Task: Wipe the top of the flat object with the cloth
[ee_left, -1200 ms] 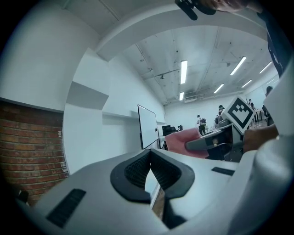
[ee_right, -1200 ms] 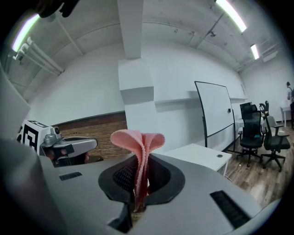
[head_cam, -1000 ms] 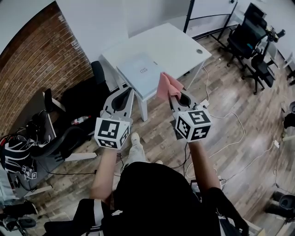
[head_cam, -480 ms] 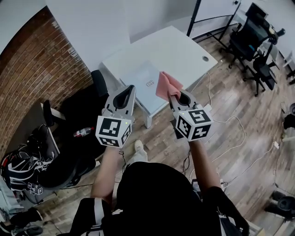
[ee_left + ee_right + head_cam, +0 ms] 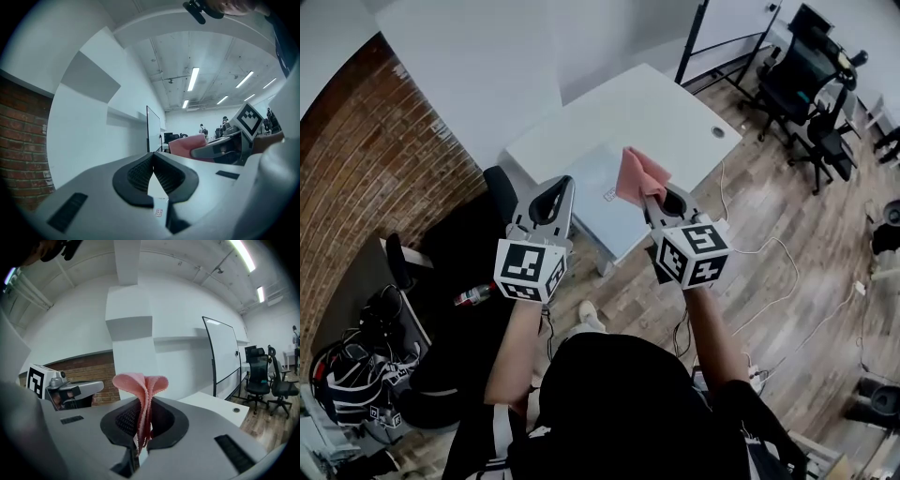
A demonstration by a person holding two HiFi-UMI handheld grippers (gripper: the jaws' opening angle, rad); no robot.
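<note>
Head view puts the flat pale-grey object (image 5: 598, 187), lying on the white table (image 5: 666, 103), closer than a second ago and now between the two gripper tips. The person has evidently walked up to it, and wiping has not begun. The pink cloth (image 5: 637, 174) is pinched in the clamped right gripper (image 5: 651, 199), bunched above its jaws and apparently in the air by the object's right edge, while the left gripper (image 5: 557, 190) has its jaws pressed together on nothing.

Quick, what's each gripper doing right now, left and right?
Left gripper: closed, nothing in it.
Right gripper: closed on the pink cloth.
</note>
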